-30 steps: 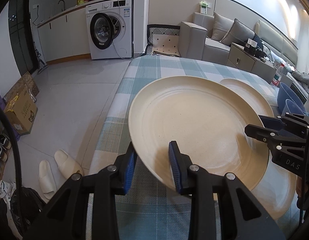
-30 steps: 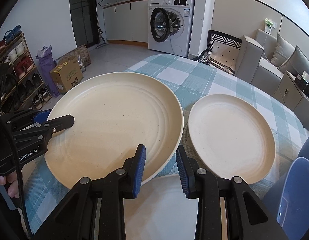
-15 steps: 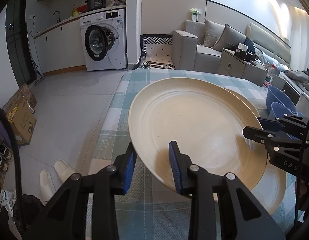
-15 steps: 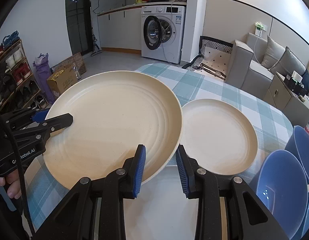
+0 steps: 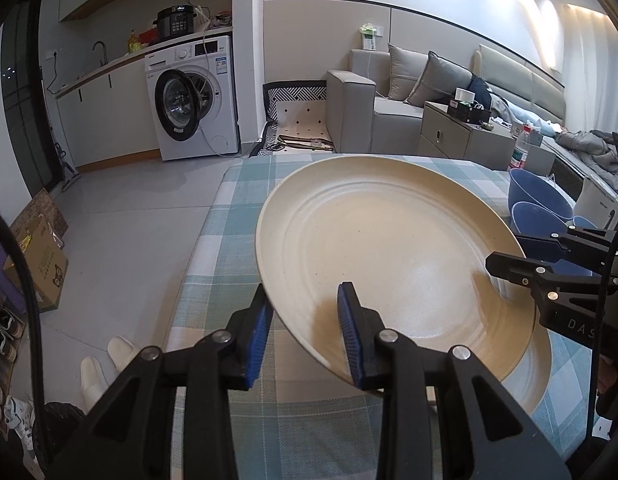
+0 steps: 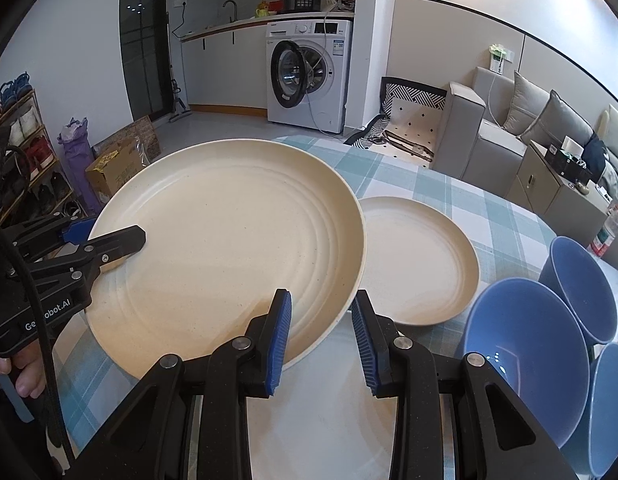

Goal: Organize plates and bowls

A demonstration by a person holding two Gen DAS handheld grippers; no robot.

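Note:
A large cream plate [image 5: 389, 248] hangs tilted above the checked table, held from both sides. My left gripper [image 5: 303, 304] is shut on its near left rim. My right gripper [image 6: 321, 308] is shut on the opposite rim of the large plate [image 6: 229, 240]. Each gripper shows in the other's view, the right gripper [image 5: 529, 264] at the far right and the left gripper [image 6: 109, 240] at the far left. A second cream plate [image 6: 329, 408] lies on the table under the raised one. Beyond it rests a smaller cream plate [image 6: 413, 260]. Three blue bowls [image 6: 525, 340] stand to the right.
The checked tablecloth [image 5: 237, 216] ends at the table's left edge, with tiled floor and slippers [image 5: 109, 360] below. The blue bowls [image 5: 537, 196], a white box-like object [image 5: 597, 200] and a water bottle [image 5: 521, 152] crowd the table's right end. A sofa and washing machine stand beyond.
Both grippers have risen together with the large plate. The table has dropped lower in both views, and the blue bowls have come into the right wrist view.

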